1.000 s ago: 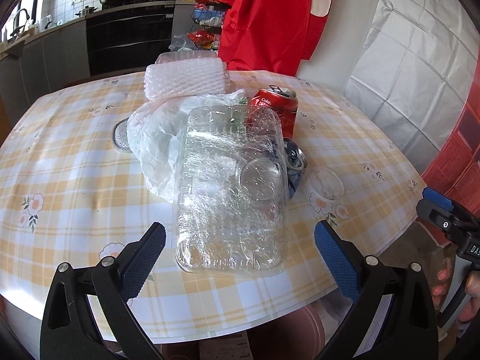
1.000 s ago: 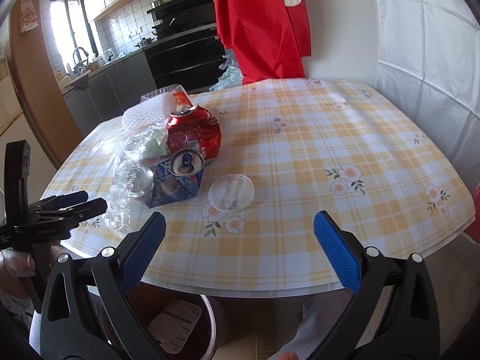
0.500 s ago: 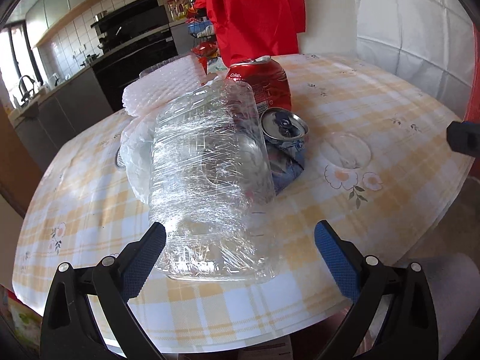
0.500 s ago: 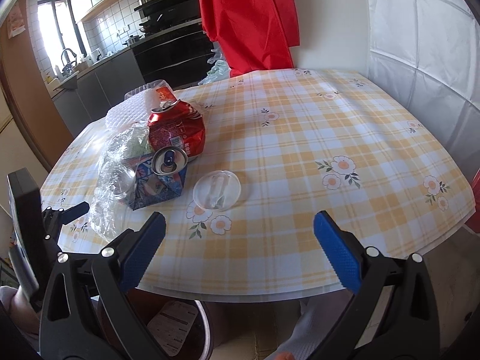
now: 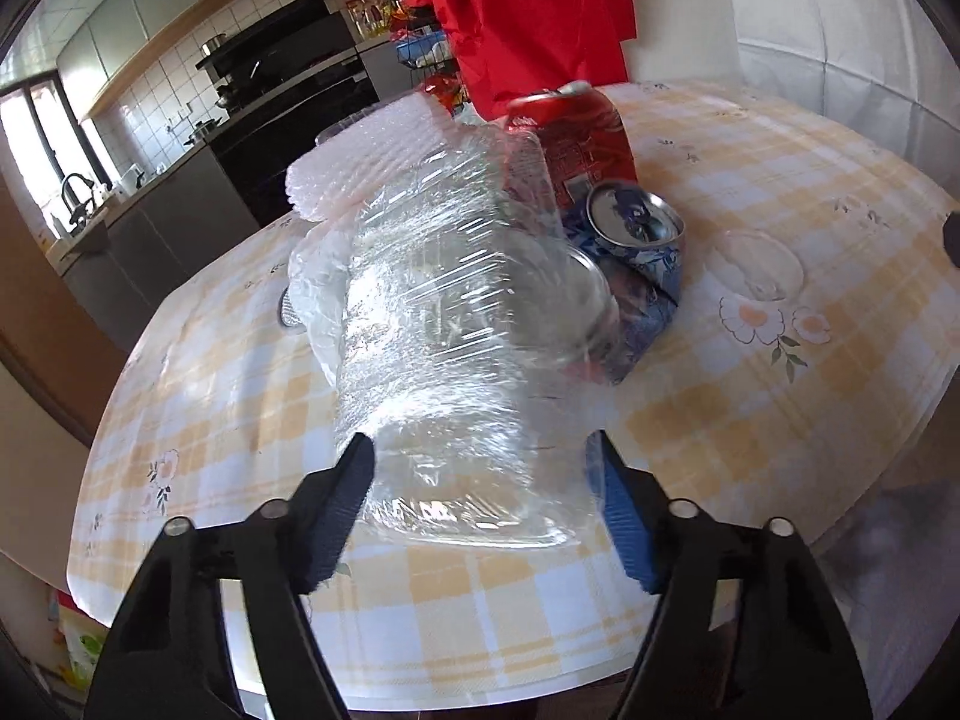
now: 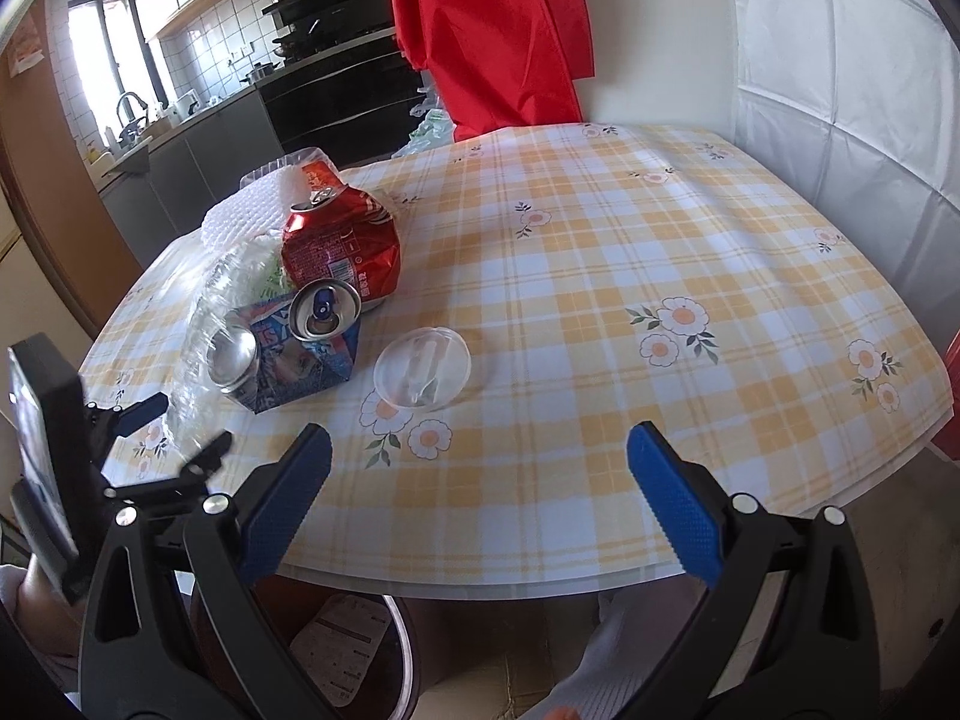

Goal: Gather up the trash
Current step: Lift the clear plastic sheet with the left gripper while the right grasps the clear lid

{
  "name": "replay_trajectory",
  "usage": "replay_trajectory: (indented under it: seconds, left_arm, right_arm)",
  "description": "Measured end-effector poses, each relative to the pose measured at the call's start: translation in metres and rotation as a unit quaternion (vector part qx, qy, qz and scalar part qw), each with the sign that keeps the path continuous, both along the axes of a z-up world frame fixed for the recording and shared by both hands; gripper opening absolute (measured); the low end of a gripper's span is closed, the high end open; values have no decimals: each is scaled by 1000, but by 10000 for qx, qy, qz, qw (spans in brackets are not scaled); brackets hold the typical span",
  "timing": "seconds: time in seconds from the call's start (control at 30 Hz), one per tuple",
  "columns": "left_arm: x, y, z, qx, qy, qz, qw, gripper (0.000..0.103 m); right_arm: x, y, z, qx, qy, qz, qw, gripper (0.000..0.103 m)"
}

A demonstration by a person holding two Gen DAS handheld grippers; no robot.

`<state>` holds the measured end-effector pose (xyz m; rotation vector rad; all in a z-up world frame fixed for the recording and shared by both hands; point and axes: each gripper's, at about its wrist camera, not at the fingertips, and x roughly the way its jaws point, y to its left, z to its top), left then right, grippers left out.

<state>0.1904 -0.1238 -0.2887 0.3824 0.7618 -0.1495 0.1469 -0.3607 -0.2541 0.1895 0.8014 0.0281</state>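
Note:
A clear plastic clamshell box (image 5: 444,324) wrapped in film lies on the checked table (image 6: 600,240), its near end between the fingers of my left gripper (image 5: 480,468). The jaws are closing and both blue pads touch the box's sides. Behind it stand a dented red cola can (image 5: 576,138) and a crushed blue can (image 5: 636,228), with a white plastic bag (image 5: 318,288) underneath. A round clear lid (image 6: 422,367) lies to the right of the cans. My right gripper (image 6: 480,450) hovers open over the table's front edge with nothing in it.
A pink-white foam sheet (image 5: 366,162) lies behind the pile. A dark round bin (image 6: 360,648) with paper inside stands under the table's front edge. A red cloth (image 6: 480,30) hangs behind the table. Kitchen cabinets run along the far left.
My left gripper has moved in and down over the clear box, rolling a little, and its jaws have narrowed onto the box's sides. The right gripper has stayed where it was.

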Motion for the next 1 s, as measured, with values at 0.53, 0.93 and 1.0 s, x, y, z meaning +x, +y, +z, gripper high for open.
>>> replay_trajectory:
  seconds: [0.53,0.93,1.0]
  left_arm:
    - [4,106,57,-1853,123,895,9785,19]
    - [6,138,64,-2299,5,1165,9662,12]
    - [5,144,69,-2306,-91,1225,9653,12]
  right_arm:
    - [20,16,-16,-214,291,296,9989,97]
    - [35,23,-25,-352,406,438,9976,97]
    - [41,24,-28,-391,411,478,9972,96]
